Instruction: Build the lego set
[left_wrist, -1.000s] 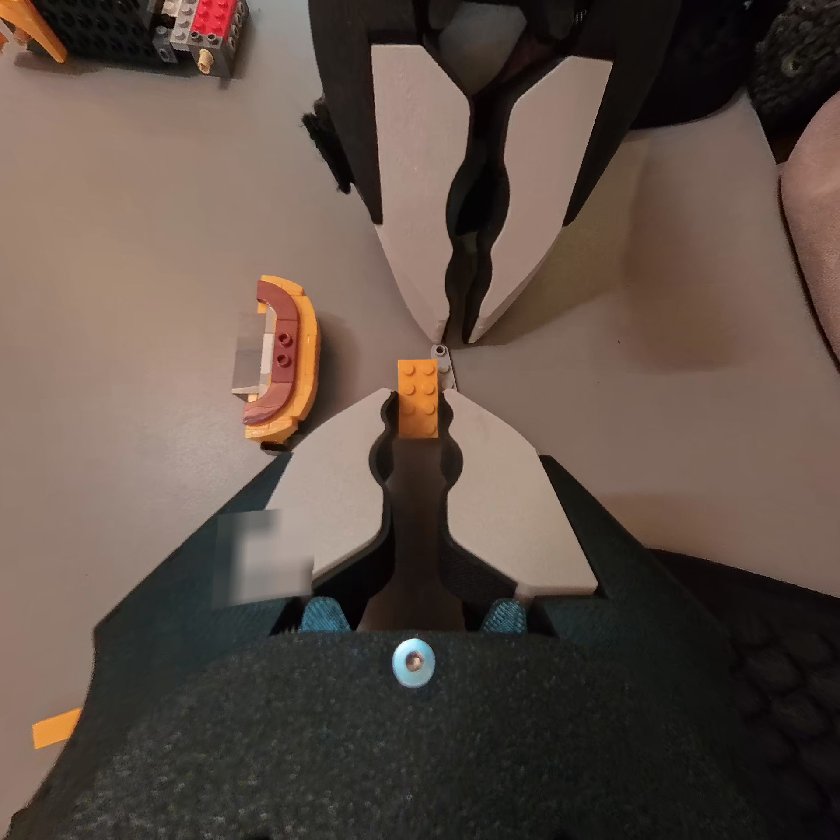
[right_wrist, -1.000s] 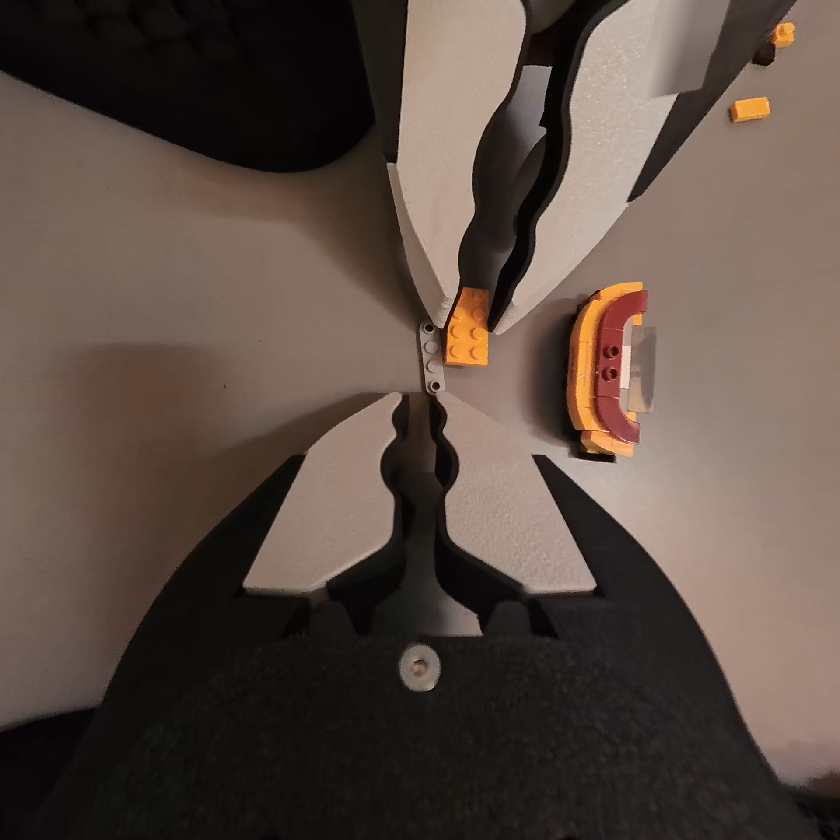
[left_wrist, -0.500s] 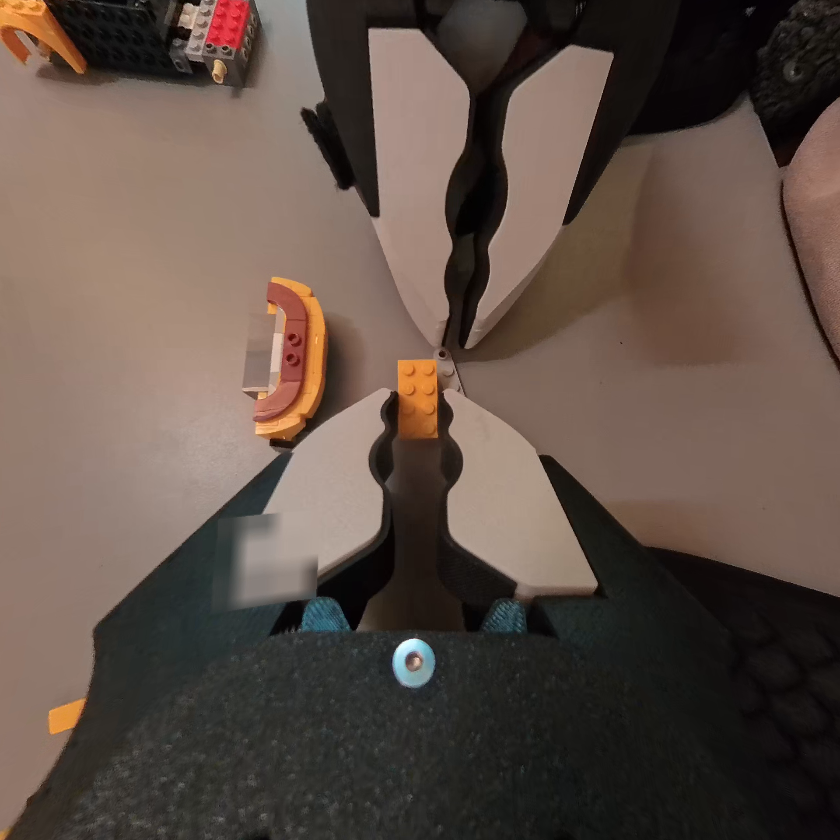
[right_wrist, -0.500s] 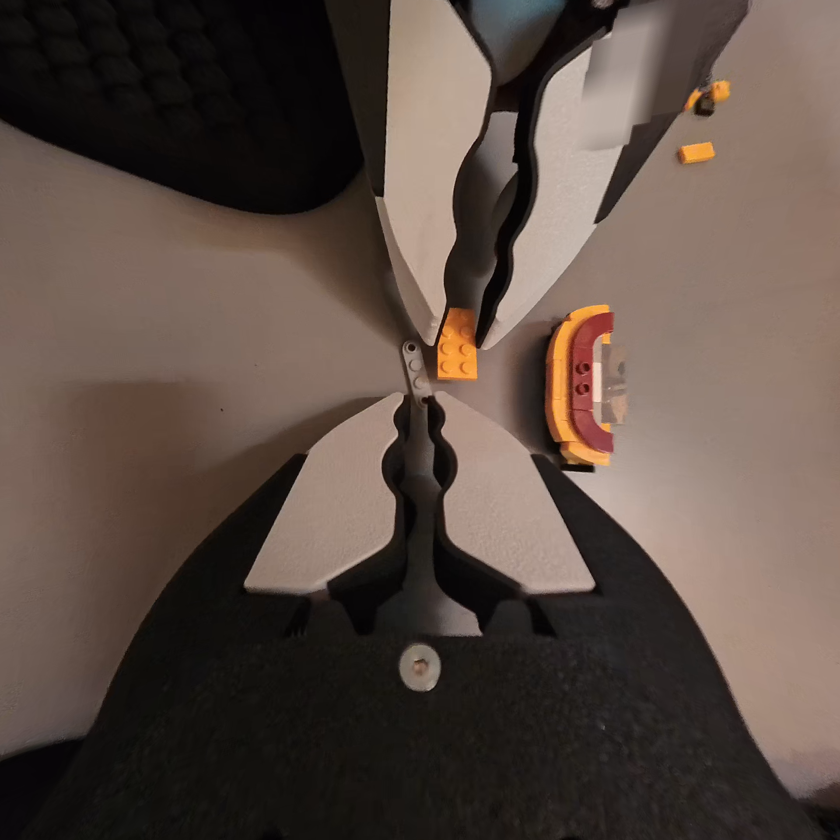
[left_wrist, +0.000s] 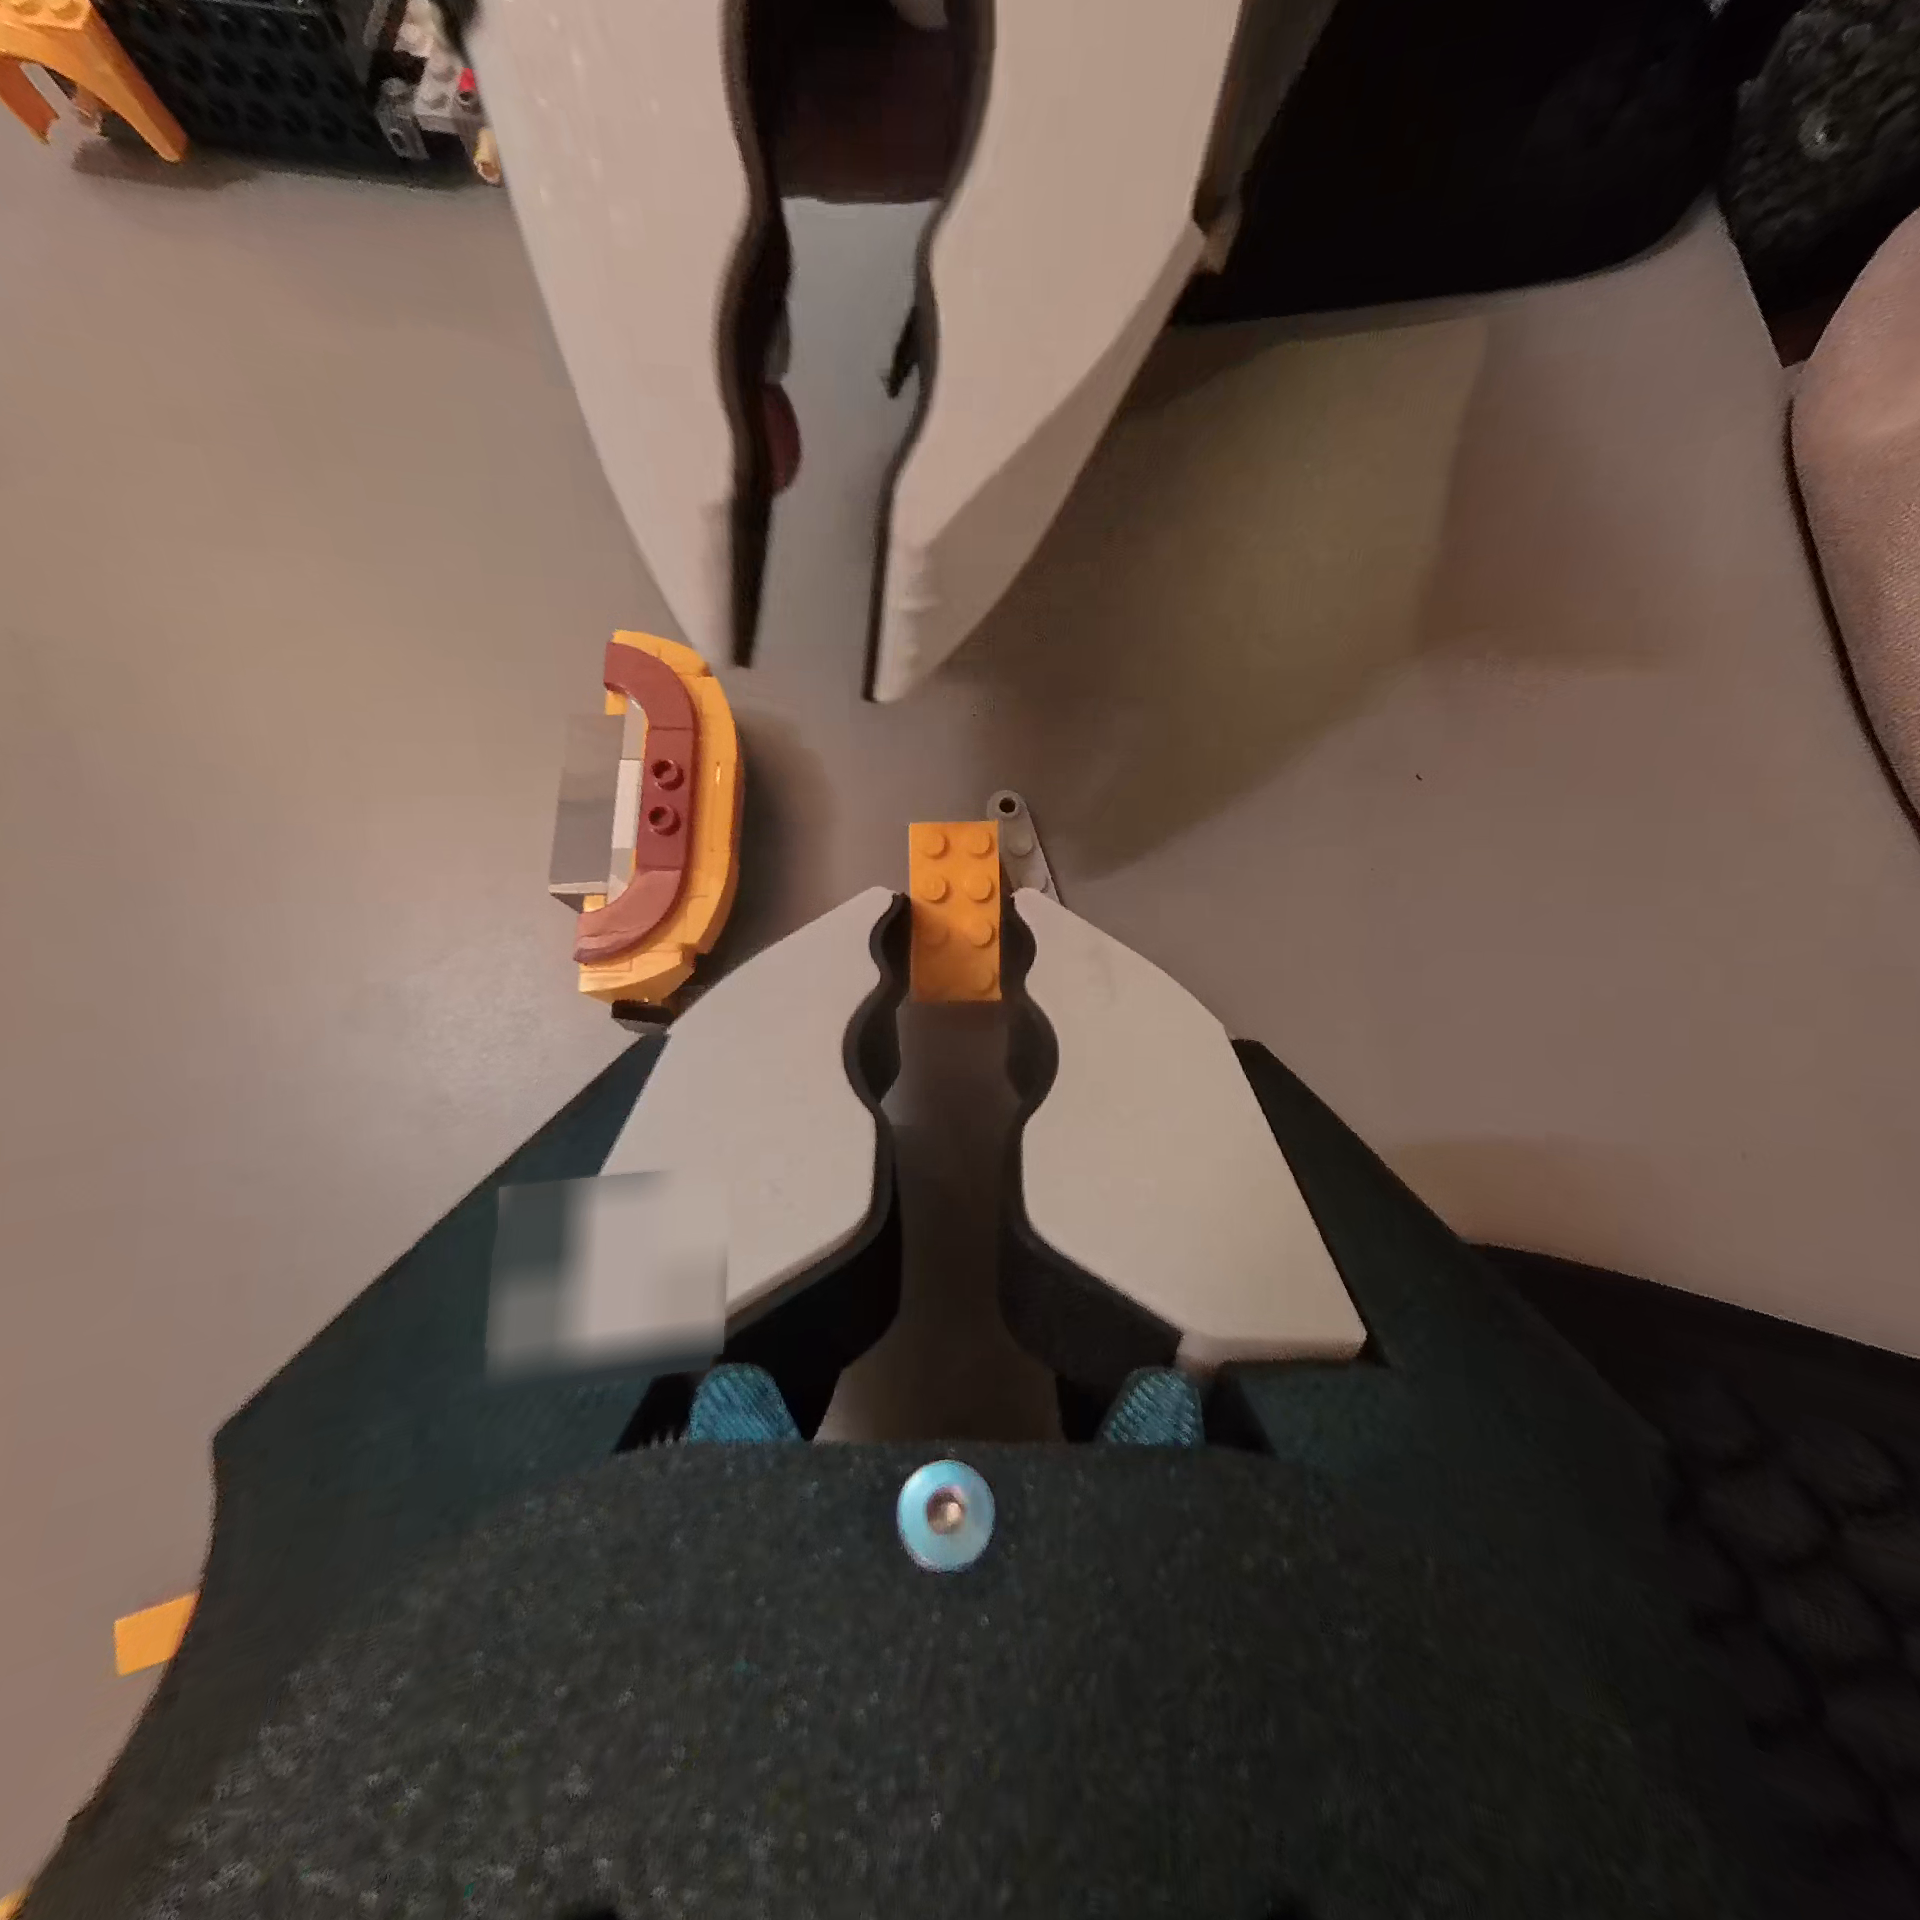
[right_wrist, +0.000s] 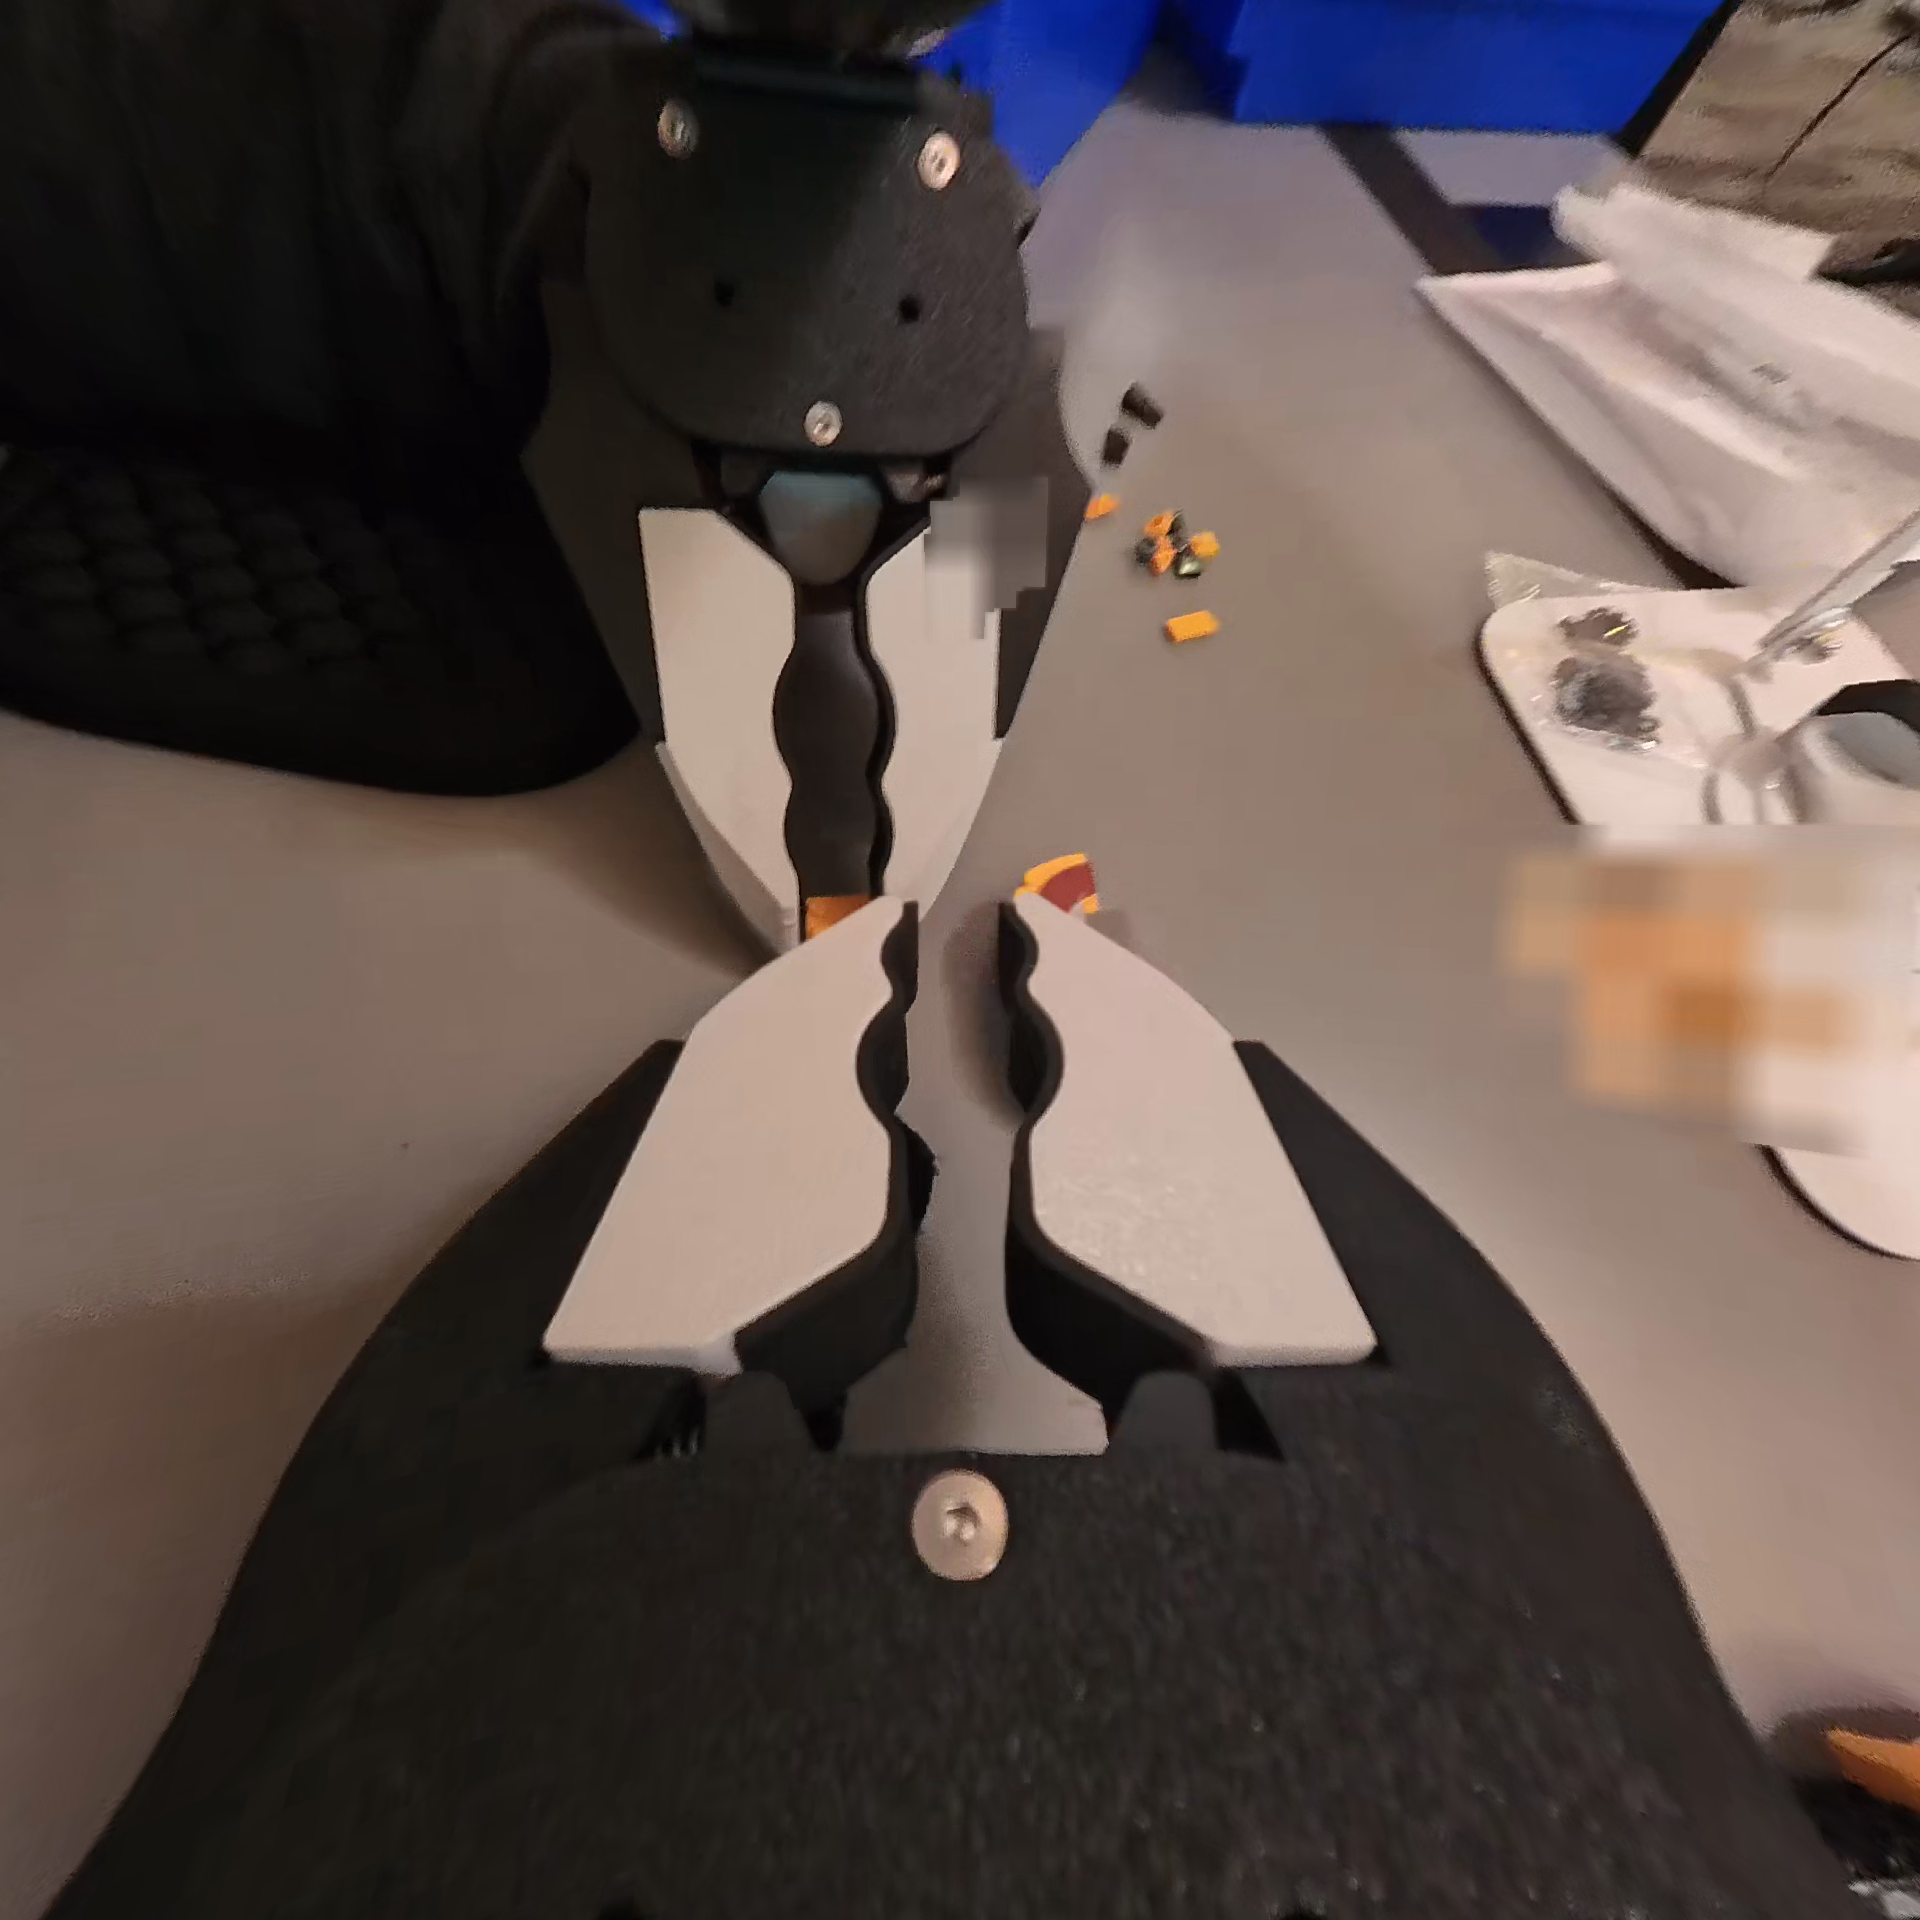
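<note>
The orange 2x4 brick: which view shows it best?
Left wrist view. The orange brick sits clamped between the left gripper fingertips, studs plainly visible, thin grey plate alongside. The right wrist view shows only a sliver of it behind a right fingertip.

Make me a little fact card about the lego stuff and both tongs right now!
left tongs: shut on orange brick
right tongs: open, empty, lifted off the table
thin grey plate: attached along the orange brick's right edge
curved orange and dark red piece: lying on the table, left of the brick
loose small orange bits: farther off on the table
</note>
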